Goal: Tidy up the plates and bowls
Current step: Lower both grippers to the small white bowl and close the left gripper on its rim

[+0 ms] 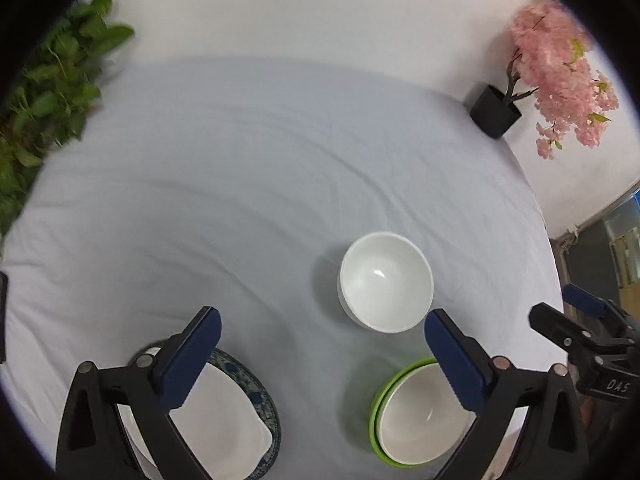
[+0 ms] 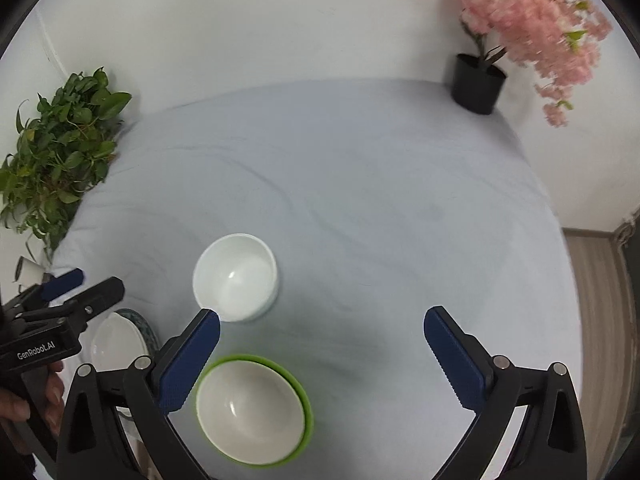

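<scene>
Bowl, white (image 1: 386, 282), loose: stands alone mid-cloth, upright, beyond the fingertips of both grippers and touching neither. Round, so no long axis to align. Right gripper (image 2: 322, 350), jaws wide apart and empty, seems nearer; the bowl sits just past its left finger (image 2: 192, 360). Left gripper (image 1: 322, 350), also spread and empty, has it far-right. Nested white bowl in green bowl (image 2: 306, 404) lies near. White dish on patterned plate (image 1: 268, 404) shows fully only in the left view.

I read "DAS" on the black body of the right gripper (image 1: 578, 312) and "GenRobot.AI" on the black body of the left gripper (image 2: 86, 286).
</scene>
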